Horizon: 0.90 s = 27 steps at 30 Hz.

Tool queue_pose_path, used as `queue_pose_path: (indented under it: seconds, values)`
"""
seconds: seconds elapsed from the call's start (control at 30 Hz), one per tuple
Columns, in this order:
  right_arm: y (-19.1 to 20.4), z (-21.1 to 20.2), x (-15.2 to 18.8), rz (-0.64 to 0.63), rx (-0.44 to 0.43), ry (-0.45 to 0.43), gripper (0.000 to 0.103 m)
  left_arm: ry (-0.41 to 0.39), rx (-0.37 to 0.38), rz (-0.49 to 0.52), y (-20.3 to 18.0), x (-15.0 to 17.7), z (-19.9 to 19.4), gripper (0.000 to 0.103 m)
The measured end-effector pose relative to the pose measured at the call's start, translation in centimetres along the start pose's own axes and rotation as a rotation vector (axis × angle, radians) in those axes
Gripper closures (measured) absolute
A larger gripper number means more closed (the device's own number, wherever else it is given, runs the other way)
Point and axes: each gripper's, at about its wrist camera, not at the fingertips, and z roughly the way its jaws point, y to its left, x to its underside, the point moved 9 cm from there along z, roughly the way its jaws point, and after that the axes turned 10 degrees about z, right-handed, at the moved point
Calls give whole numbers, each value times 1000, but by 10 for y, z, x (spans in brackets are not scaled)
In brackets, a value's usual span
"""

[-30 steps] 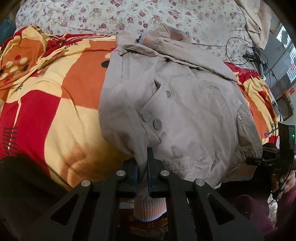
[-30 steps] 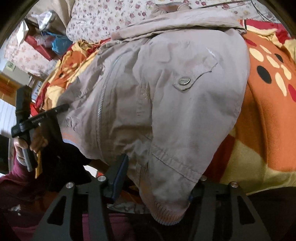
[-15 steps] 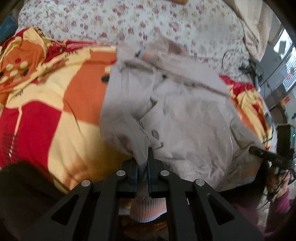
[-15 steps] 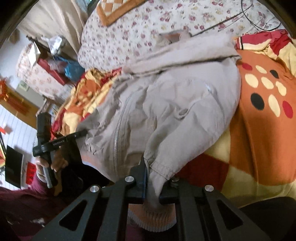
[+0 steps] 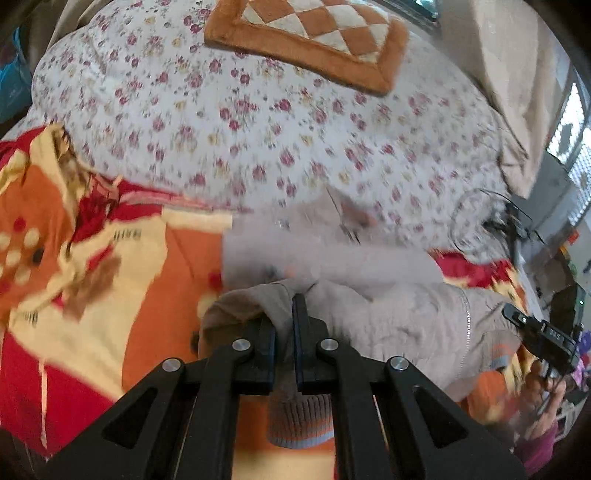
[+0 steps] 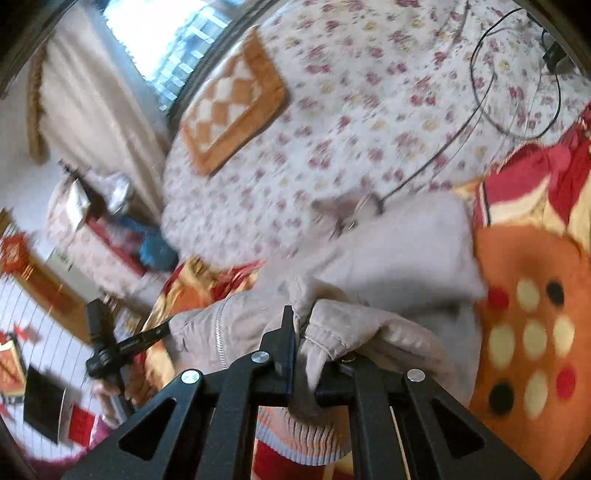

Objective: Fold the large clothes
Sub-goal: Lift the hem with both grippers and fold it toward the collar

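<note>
Jacket [image 5: 399, 325]: tan woven cloth, matt, a bit wrinkly; metal zip teeth shiny; ribbed knit hem soft, stripy.
Left claw [image 5: 284, 328]: black plastic, matt, smooth; round silver metal bolts shiny.
Right claw [image 6: 304, 332]: same black matt plastic, shiny metal bolts.
Blanket [image 5: 110, 314]: red, orange, yellow fleece cloth, fuzzy, soft.
Flower sheet [image 5: 258, 129], far: thin cotton cloth, matt.
Checked cushion [image 5: 310, 33], far: plush cloth, velvety.

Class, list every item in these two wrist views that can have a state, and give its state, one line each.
Left gripper: shut on jacket hem.
Right gripper: shut on jacket hem.
Jacket: zipped, hem lifted, bunched.
Blanket: spread, rumpled.
Floral quilt: spread.
Checkered cushion: lying flat on quilt.
Cable: looped on quilt.
</note>
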Motion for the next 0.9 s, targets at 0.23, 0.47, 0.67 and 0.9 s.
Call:
queue_pose_path:
  seconds: [0.23, 0.47, 0.67, 0.9]
  values:
    - [-58, 72, -67, 98, 117, -4, 98, 58, -53, -30, 12, -45, 93, 98]
    - [-112, 128, -86, 172, 222, 65, 74, 180, -28, -103, 37, -30, 151, 65]
    - [-87, 68, -79, 57, 180, 3, 59, 107, -40, -32, 40, -39, 100, 42]
    - [-74, 66, -8, -224, 348, 171, 62, 196, 23, 123, 20, 14, 77, 42]
